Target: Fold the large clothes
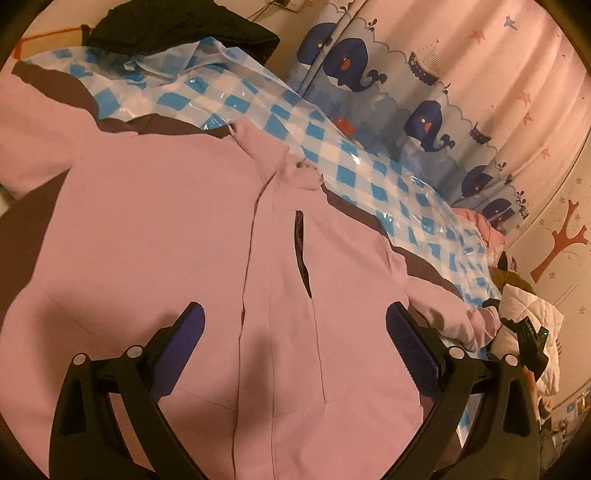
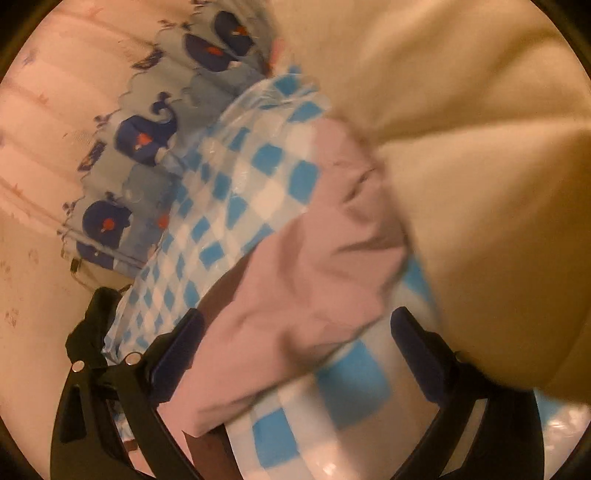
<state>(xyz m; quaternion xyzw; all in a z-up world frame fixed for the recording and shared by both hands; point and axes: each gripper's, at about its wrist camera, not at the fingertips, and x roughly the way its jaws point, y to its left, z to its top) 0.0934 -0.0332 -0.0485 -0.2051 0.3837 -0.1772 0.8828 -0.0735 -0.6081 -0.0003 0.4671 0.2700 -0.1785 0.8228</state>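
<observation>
A large pink jacket (image 1: 166,229) lies spread front-up on the surface, its front placket and a chest pocket slit showing. My left gripper (image 1: 295,325) is open and empty above the jacket's lower front. One sleeve (image 1: 454,314) reaches right toward the other gripper's black body (image 1: 528,339). In the right wrist view the pink sleeve end (image 2: 325,266) lies between the open fingers of my right gripper (image 2: 295,332), not clamped. The view is blurred.
A blue-and-white checked plastic sheet (image 1: 332,140) covers the surface. A dark garment (image 1: 177,26) lies at the far end. A white puffy garment (image 1: 532,314) sits right; it looks cream in the right wrist view (image 2: 480,147). A whale-print curtain (image 1: 424,92) hangs behind.
</observation>
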